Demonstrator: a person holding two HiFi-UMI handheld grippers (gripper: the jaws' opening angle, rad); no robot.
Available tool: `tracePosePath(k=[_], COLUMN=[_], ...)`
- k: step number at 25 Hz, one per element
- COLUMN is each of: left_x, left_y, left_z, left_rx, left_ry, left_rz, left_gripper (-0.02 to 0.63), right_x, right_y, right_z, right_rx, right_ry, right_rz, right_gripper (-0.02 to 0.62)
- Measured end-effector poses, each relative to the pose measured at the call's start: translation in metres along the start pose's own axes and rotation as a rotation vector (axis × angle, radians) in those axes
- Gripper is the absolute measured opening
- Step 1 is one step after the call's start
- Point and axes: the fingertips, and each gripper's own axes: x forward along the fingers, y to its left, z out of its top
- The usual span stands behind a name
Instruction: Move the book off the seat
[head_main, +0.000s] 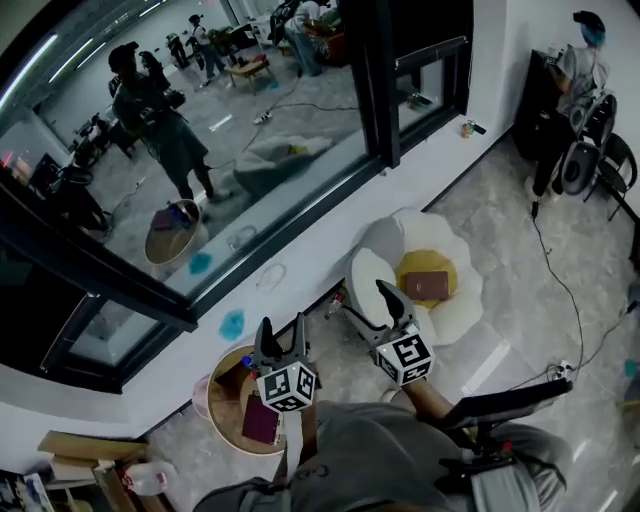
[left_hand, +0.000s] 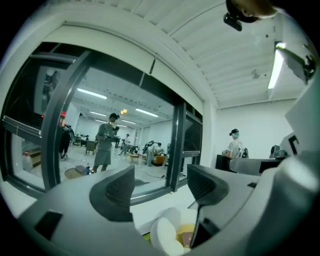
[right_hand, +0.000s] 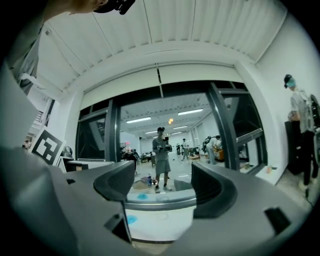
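The head view shows the small dark-red book (head_main: 427, 285) lying flat on the yellow centre of a white, flower-shaped cushion seat (head_main: 455, 305), which sits on the pale tiled floor beside the white ledge under a dark-framed window (head_main: 375, 80).

Both hand-held grippers hang short of the seat. The right gripper (head_main: 368, 310) is near the seat's petals but clear of the book. The left gripper (head_main: 282, 338) is over the rim of a round wooden low table (head_main: 215, 395), where a maroon book (head_main: 262, 420) lies. Only this view shows the table and that book.

In the left gripper view the left gripper (left_hand: 160, 187) has its 2 jaws spread wide with nothing between them. Low between them, farther off, are the seat's white petals (left_hand: 165, 235) and a sliver of the book (left_hand: 186, 239).

In the right gripper view the right gripper (right_hand: 162, 185) is just as wide apart and empty. This view does not show the seat or the book. It looks at the window ledge and at a person in grey (right_hand: 161, 157) beyond the glass. A person in a cap (right_hand: 300, 112) stands at its right edge.
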Motion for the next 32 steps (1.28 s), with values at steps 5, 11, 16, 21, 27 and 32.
tracePosePath(k=[5, 11, 16, 21, 27, 32], left_x=[0.032, 0.057, 0.093, 0.166, 0.267, 0.328], left_y=[-0.065, -0.127, -0.163, -0.183, -0.229, -0.248], left_z=[0.007, -0.019, -0.017, -0.035, -0.033, -0.029], left_rx=[0.03, 0.049, 0.07, 0.031, -0.044, -0.075], left_ry=[-0.023, 0.009, -0.027, -0.015, -0.029, 0.0], left_rz=[-0.107, -0.247, -0.307, -0.364, -0.435, -0.458], left_gripper=[0.337, 0.337, 0.337, 0.337, 0.337, 0.337], right_x=[-0.038, -0.063, -0.076, -0.062, -0.024, 0.015], right_y=[-0.066, -0.1, -0.141, -0.201, -0.285, -0.329], right_z=[-0.006, -0.021, -0.016, -0.01, 0.024, 0.048], right_rx=[0.043, 0.083, 0.057, 0.011, -0.06, -0.055], right_ry=[-0.005, -0.012, -0.011, -0.003, 0.035, 0.059], right_rz=[-0.139, -0.231, -0.322, -0.412, -0.468, -0.466], right_gripper=[0.366, 0.367, 0.367, 0.366, 0.366, 0.365])
